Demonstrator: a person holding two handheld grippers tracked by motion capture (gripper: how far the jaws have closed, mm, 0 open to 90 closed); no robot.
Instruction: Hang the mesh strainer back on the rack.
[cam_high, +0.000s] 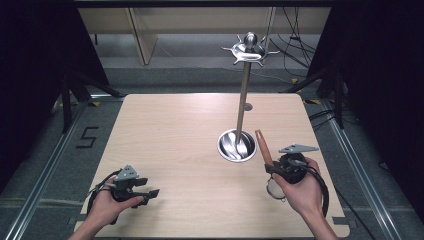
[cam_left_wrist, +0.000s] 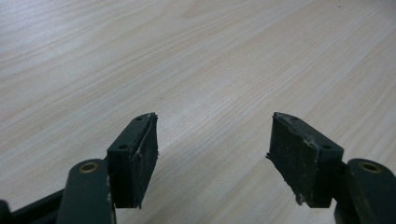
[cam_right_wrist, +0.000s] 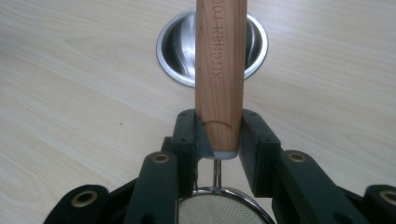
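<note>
The right claw (cam_right_wrist: 218, 135) pinches the wooden handle of a small mesh strainer (cam_right_wrist: 220, 60), lifted off the counter (cam_high: 175, 130) beside the hook stand (cam_high: 243, 100). Hanging it likely remains. The left claw (cam_left_wrist: 212, 158) rests spread, empty.

Wooden-handled mesh strainer (cam_right_wrist: 220, 70), handle pointing up, held above table.

Pale wooden tabletop (cam_high: 190, 130) under the left gripper (cam_high: 150, 194) and the right gripper (cam_high: 269, 164). Just ahead of the right gripper, a tall polished steel utensil stand (cam_high: 243, 95) with a round bowl base and a hooked crown. Off the table, far to the left of the left gripper, a black "5" marking (cam_high: 87, 136) on grey floor. Well beyond the right gripper, loose black cables (cam_high: 295, 45).
</note>
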